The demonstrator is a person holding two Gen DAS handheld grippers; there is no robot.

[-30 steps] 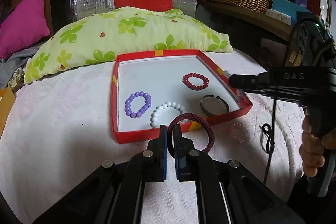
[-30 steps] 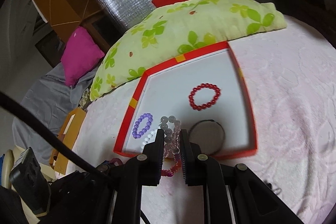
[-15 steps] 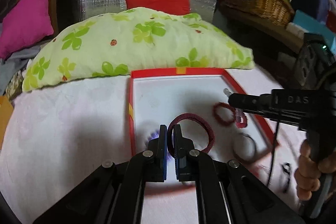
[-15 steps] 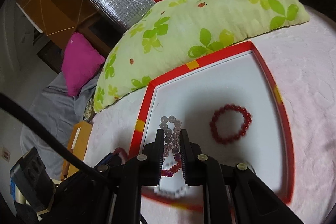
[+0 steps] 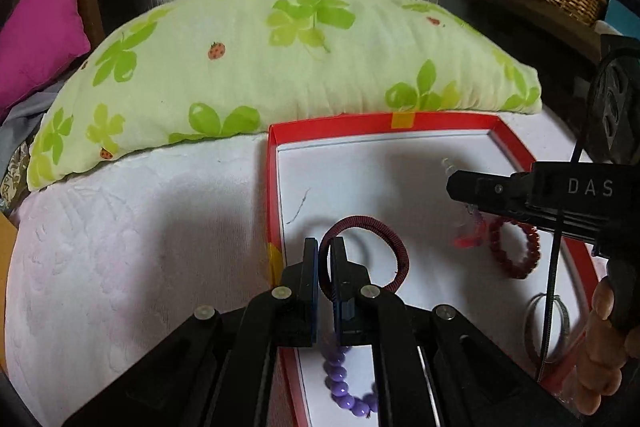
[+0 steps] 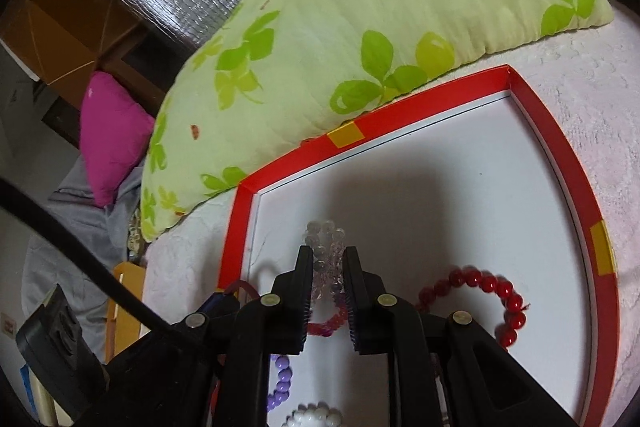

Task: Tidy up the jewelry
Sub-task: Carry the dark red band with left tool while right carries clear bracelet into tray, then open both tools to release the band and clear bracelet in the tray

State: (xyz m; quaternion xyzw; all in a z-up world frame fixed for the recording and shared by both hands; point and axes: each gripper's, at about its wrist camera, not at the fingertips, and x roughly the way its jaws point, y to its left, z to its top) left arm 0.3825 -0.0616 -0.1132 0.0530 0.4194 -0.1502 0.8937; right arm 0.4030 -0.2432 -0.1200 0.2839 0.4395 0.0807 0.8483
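Tray (image 5: 516, 143) and pillow (image 5: 280, 59) fill far more of both views than a second ago, when my two tools were back at the tray's near rim; both tools now reach over its white floor. Letters "DAS" stand in white on the side of my right gripper (image 5: 454, 185), seen from the left wrist. My left gripper (image 5: 325, 251) has its fingers pressed together on the dark red hair tie (image 5: 394, 247), whose loop sticks out to the right above the tray floor. My right gripper's fingers (image 6: 304, 267) have just been easing apart, with the clear bead bracelet (image 6: 325, 243) between them, its top loop poking out beyond the tips. On the tray floor lie the red bead bracelet (image 6: 492, 287), right of my right fingers, the purple bead bracelet (image 5: 344, 383) under my left tool, a white bead bracelet (image 6: 316, 417) and a metal bangle (image 5: 560, 323).
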